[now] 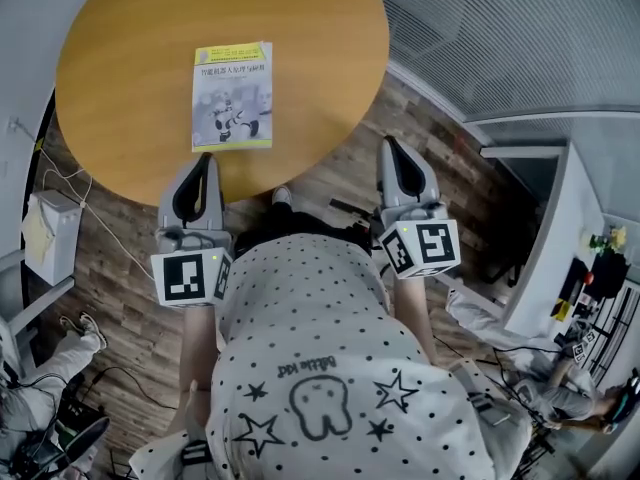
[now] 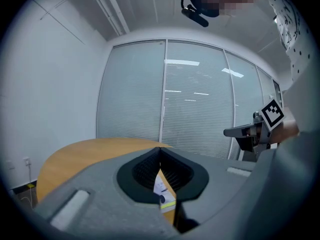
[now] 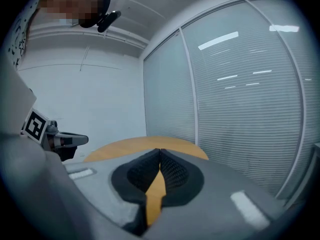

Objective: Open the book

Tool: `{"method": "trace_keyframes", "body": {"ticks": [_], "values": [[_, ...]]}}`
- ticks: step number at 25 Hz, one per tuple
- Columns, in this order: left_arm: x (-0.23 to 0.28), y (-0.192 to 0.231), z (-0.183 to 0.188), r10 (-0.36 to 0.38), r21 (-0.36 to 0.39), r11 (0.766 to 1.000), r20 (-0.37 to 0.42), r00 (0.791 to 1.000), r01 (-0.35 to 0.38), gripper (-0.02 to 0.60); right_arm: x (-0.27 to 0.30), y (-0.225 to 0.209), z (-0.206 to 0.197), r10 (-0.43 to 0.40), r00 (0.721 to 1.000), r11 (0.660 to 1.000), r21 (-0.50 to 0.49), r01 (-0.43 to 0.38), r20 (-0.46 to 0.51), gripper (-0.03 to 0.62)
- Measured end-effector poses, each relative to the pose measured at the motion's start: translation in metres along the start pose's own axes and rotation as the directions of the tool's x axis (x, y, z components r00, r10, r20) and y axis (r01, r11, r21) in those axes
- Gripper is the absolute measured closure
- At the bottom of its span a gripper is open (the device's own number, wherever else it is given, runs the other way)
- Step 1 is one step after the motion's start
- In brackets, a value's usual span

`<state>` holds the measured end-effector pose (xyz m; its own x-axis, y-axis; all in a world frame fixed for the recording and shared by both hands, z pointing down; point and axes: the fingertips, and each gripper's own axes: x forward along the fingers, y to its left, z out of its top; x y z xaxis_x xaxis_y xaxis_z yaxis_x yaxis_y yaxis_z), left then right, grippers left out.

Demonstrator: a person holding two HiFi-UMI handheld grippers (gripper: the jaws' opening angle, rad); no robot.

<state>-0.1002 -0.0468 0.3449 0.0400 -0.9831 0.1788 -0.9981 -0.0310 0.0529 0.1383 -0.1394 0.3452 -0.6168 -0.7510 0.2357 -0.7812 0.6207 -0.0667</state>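
Note:
A closed book point(image 1: 232, 95) with a pale cover and yellow-green bands lies flat on the round wooden table point(image 1: 130, 38). My left gripper point(image 1: 207, 158) is shut and empty, its tips at the table's near edge just below the book. In the left gripper view its jaws point(image 2: 160, 149) meet at the tips, and the book point(image 2: 162, 189) shows through the gap below them. My right gripper point(image 1: 388, 143) hangs off the table's right edge over the floor, away from the book. Its jaws point(image 3: 160, 150) also meet at the tips with nothing between them.
A white box point(image 1: 48, 233) stands on the wooden floor left of the table, with cables nearby. A white desk point(image 1: 545, 258) with small items is at the right. Glass walls with blinds point(image 2: 195, 99) stand beyond the table.

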Motion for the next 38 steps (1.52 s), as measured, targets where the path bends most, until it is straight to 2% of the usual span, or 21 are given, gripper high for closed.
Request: {"method": "trace_keyframes", "body": {"ticks": [7,18,31,38], "values": [[0.018,-0.003,-0.001,0.046,-0.014,0.999,-0.003,0.999,-0.046,0.571,0.021,-0.019,-0.003,0.038,0.999,0.999,0.001,-0.038,-0.016,0.589],[0.027,-0.016,-0.001,0.032,0.014,0.999,-0.017,0.999,-0.032,0.571,0.014,-0.038,-0.011,0.019,1.000,0.999,0.040,-0.019,-0.009,0.589],[0.046,-0.039,0.015,-0.039,0.078,0.996,0.008,0.999,0.039,0.571,-0.011,-0.058,-0.011,-0.049,0.998,0.994,0.096,0.047,0.026,0.589],[0.044,-0.058,0.019,-0.078,0.078,0.994,0.032,0.996,0.075,0.571,-0.017,-0.057,-0.009,-0.045,0.998,0.994,0.098,0.041,0.041,0.589]]}}
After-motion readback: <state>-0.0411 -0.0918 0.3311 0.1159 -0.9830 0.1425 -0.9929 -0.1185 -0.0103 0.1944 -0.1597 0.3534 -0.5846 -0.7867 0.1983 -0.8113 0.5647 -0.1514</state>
